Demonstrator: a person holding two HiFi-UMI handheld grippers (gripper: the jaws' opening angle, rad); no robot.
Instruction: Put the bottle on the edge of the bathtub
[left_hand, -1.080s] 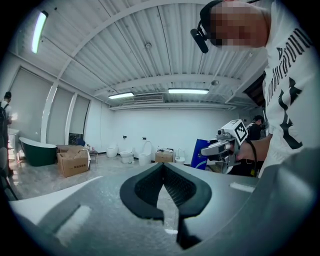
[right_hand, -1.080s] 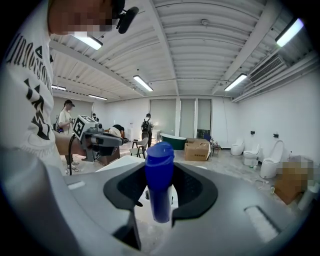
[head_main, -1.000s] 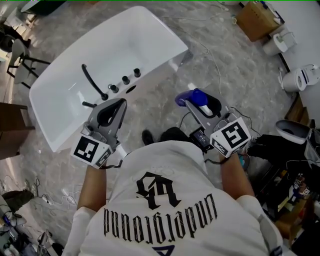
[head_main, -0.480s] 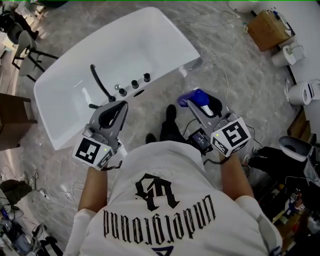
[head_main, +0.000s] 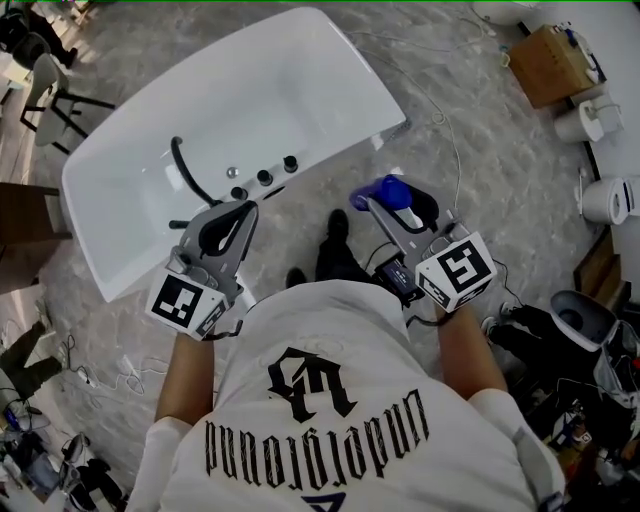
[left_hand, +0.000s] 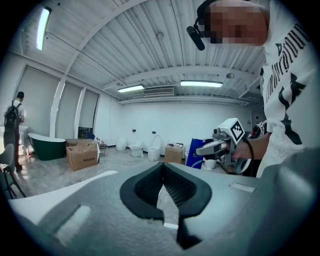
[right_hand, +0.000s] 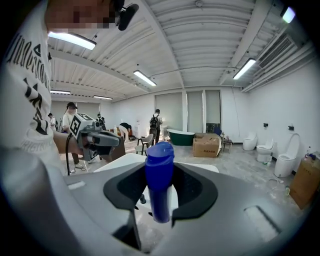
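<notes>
While our right gripper (right_hand: 160, 197) stands clamped on the smooth blue plastic bottle (right_hand: 159, 175), above the floor right of the white bathtub (head_main: 375, 95), and our left gripper (left_hand: 162, 170) keeps its jaws together, empty, we judge the bottle light, stiff and slippery, best held mid-body.

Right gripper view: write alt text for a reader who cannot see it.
A blue plastic bottle stands upright, clamped between the dark padded jaws of the right gripper. Beyond it lies a white bathtub on a grey floor in a bright hall.
</notes>
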